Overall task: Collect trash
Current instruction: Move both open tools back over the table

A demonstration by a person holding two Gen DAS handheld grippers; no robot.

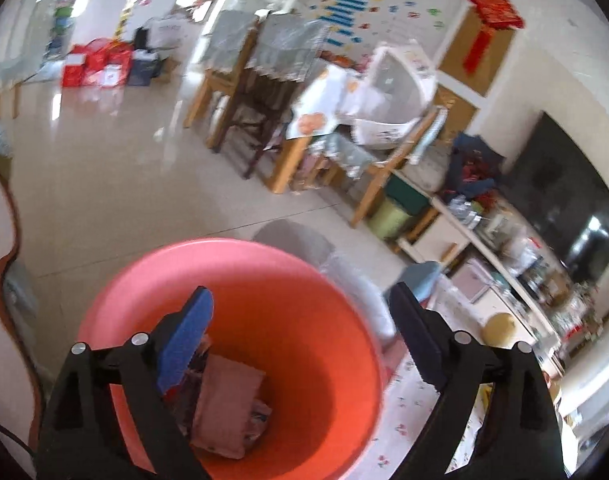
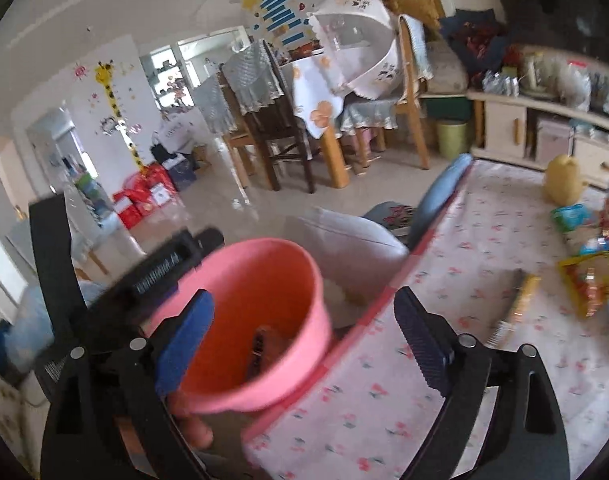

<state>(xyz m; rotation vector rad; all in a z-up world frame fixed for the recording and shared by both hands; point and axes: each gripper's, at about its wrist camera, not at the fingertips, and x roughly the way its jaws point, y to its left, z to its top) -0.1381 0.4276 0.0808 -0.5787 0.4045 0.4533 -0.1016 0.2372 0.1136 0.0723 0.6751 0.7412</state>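
Note:
In the left wrist view a pink bucket [image 1: 264,320] fills the lower middle, with a crumpled pinkish wrapper [image 1: 228,404] and other scraps lying in it. My left gripper [image 1: 300,340] hangs open over the bucket's mouth with nothing between its fingers. The right wrist view shows the same bucket [image 2: 260,304] beside the edge of the floral-clothed table [image 2: 444,380], a dark scrap [image 2: 262,348] inside. My right gripper [image 2: 304,340] is open and empty, above the bucket's rim and the table edge. Loose trash lies on the table at right: a yellow-red wrapper [image 2: 588,280], a long thin wrapper [image 2: 516,308], a blue-green packet [image 2: 572,216].
The left gripper's black body [image 2: 160,276] sits left of the bucket, and a fingertip [image 2: 194,428] shows beneath it. A white cushion [image 2: 356,240] and a blue chair [image 2: 444,196] stand behind. Wooden chairs [image 2: 288,148], a green bin [image 2: 450,138] and a low cabinet [image 2: 504,128] line the far side.

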